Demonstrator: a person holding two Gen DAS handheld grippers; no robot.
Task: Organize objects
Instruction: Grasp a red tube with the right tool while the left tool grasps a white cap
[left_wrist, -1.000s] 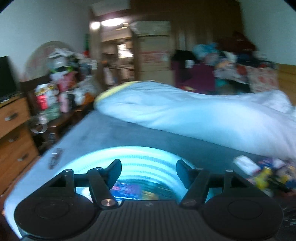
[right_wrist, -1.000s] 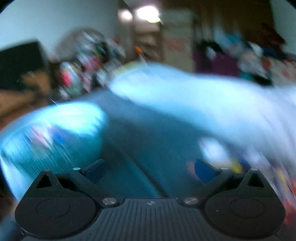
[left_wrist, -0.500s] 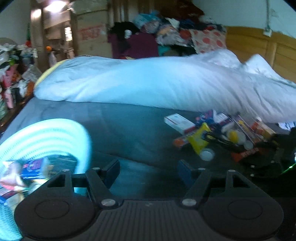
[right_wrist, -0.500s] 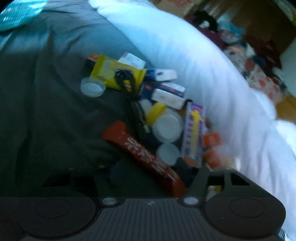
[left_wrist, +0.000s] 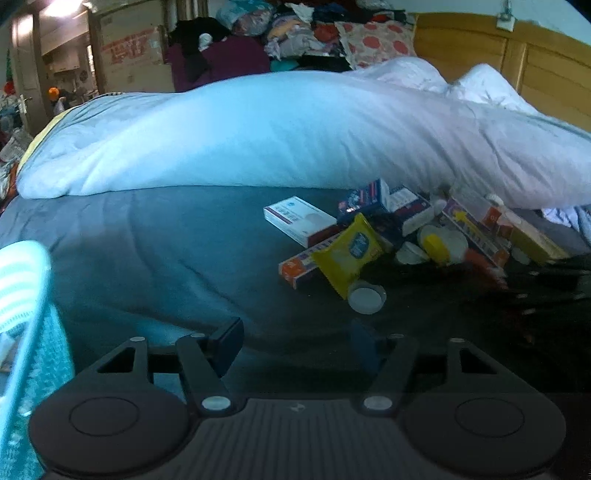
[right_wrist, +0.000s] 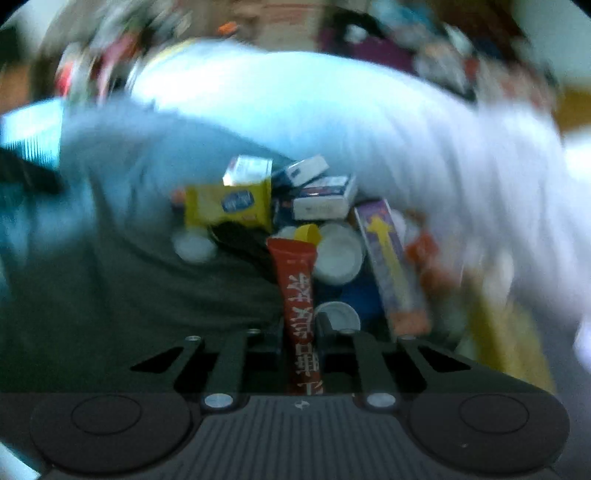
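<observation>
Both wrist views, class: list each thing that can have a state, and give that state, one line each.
Left claw: open, empty, above the grey sheet.
Right claw: shut on the red packet.
Red packet: gripped lengthwise between the fingers.
Yellow pouch: lying in the pile.
White box: lying flat, closed.
Basket: only its rim shows.

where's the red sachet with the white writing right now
In the right wrist view the red sachet sits centre frame, clamped between the right tongs, beside a white cap.

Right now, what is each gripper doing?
Left gripper: open, holding nothing.
Right gripper: shut on the red packet.
</observation>
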